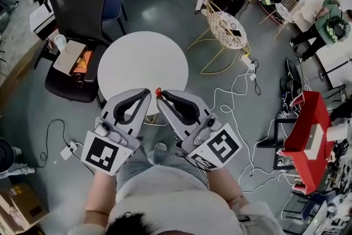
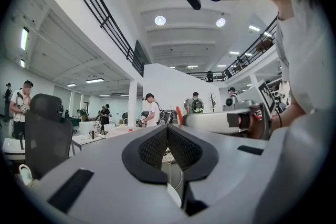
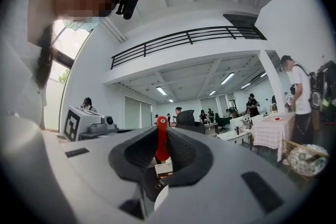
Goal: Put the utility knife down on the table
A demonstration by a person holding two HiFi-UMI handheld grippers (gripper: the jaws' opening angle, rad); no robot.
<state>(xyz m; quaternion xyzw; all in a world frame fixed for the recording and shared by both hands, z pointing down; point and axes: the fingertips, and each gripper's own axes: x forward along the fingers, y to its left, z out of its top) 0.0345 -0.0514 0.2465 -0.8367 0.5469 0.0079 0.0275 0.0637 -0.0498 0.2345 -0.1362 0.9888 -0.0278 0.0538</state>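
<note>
Utility knife point(image 3: 161, 138) sits clamped in right gripper point(image 1: 160, 94), left gripper point(image 1: 147, 92) closed on nothing, near white table point(image 1: 129, 60).

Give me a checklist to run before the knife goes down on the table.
1. Utility knife clamped in the right hand-held gripper: ok.
2. Left hand-held gripper shut and empty: ok.
3. Round white table bare at the drop spot: ok.
4. Knife over the tabletop: ok, but only over the near edge.
5. Height above the tabletop: cannot tell.
6. Blade retracted: cannot tell.
</note>
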